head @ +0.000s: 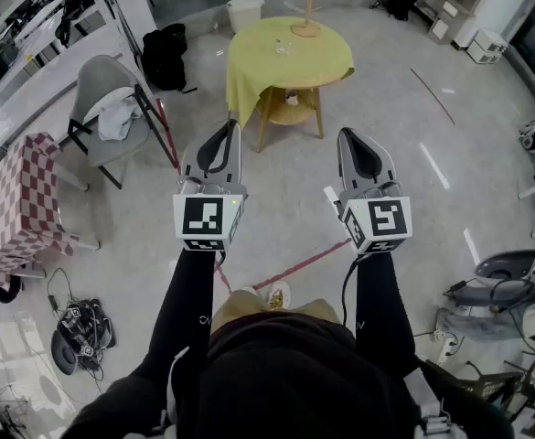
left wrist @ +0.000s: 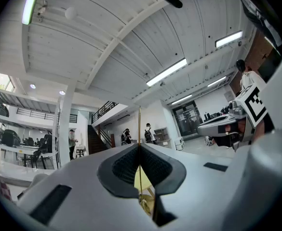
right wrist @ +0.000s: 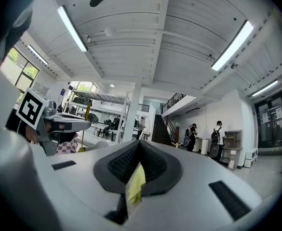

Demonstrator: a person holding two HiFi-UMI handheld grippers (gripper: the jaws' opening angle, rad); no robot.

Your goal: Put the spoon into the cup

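We stand well back from the round table (head: 249, 73), which is draped in a yellow cloth and lies ahead across open floor. The left gripper (head: 231, 128) and the right gripper (head: 347, 137) are held side by side at about waist height, both pointing roughly level toward that table.

In the left gripper view the two jaws meet along a thin seam, with nothing between them; only a sliver of the distant yellow cloth shows through the gap below the pads. The right gripper view shows the same: jaws pressed together, empty, yellow cloth beyond.

On the tabletop we see a wooden stand (head: 308, 9) with pegs and, nearer the middle, a few small pale objects (head: 283, 49). They are too small for us to say which is the spoon and which the cup, though we judge that both lie there.

Nothing of the task is done, by our reading. The approach to the table, the grasp of the spoon and its placing into the cup all remain.
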